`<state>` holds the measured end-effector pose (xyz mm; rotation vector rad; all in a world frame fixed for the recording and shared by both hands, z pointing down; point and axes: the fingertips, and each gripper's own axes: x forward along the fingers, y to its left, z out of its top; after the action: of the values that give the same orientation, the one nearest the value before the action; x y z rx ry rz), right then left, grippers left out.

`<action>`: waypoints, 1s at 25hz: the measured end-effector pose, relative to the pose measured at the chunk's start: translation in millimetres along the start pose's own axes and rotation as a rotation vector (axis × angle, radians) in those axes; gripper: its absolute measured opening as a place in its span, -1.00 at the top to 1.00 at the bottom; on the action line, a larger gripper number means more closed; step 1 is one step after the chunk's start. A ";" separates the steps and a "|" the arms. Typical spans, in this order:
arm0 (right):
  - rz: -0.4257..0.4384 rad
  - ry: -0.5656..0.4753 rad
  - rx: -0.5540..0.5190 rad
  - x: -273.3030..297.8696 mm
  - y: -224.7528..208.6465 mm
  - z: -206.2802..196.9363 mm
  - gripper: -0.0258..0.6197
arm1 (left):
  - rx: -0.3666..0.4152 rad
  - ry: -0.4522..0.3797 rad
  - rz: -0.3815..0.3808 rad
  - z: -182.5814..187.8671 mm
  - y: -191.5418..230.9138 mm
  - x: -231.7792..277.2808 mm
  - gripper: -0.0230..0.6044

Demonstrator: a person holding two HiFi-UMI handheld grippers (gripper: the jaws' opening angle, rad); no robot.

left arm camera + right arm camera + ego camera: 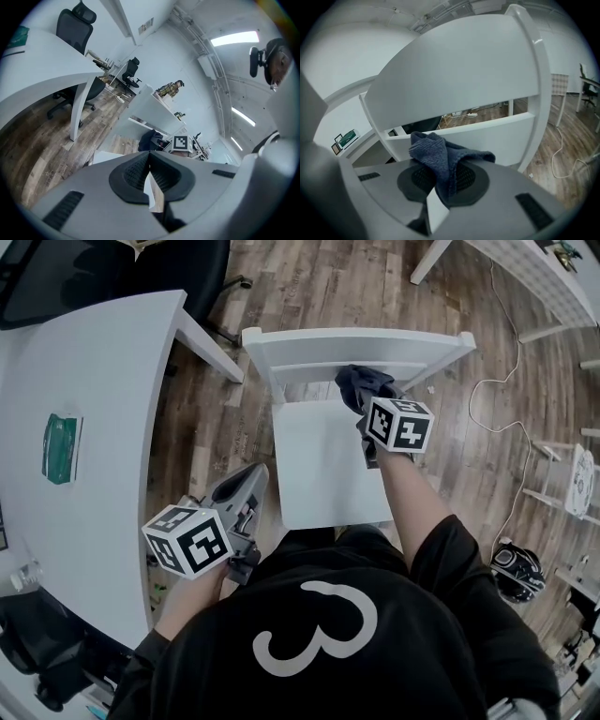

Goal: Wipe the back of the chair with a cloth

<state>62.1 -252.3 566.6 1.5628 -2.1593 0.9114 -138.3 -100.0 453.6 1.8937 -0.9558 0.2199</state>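
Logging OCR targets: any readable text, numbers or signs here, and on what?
"3": white, on the back of the person's black shirt.
Marker cubes: square patterns only, no words.
Green packet on the white table: print too small to read.

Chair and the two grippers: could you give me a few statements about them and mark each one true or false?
The right gripper is shut on a dark blue cloth. True.
The left gripper holds a cloth too. False: its jaws are together on nothing.
The chair in front of the person is black. False: it is white.
The cloth is up by the chair's back. True.
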 end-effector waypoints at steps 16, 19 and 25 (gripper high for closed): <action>-0.171 -0.067 0.081 -38.6 -94.1 11.6 0.76 | 0.047 0.074 -0.039 -2.9 -8.7 22.8 0.88; -0.201 -0.085 0.114 -45.9 -111.8 13.5 0.76 | 0.056 0.087 -0.037 -5.4 -9.4 24.5 0.88; -0.191 -0.093 0.129 -46.6 -120.9 12.8 0.76 | 0.083 0.102 -0.032 -9.3 -15.5 27.4 0.88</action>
<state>192.3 -250.8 566.4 1.8709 -2.0021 0.9487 -106.8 -103.2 462.1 1.9526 -0.8579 0.3386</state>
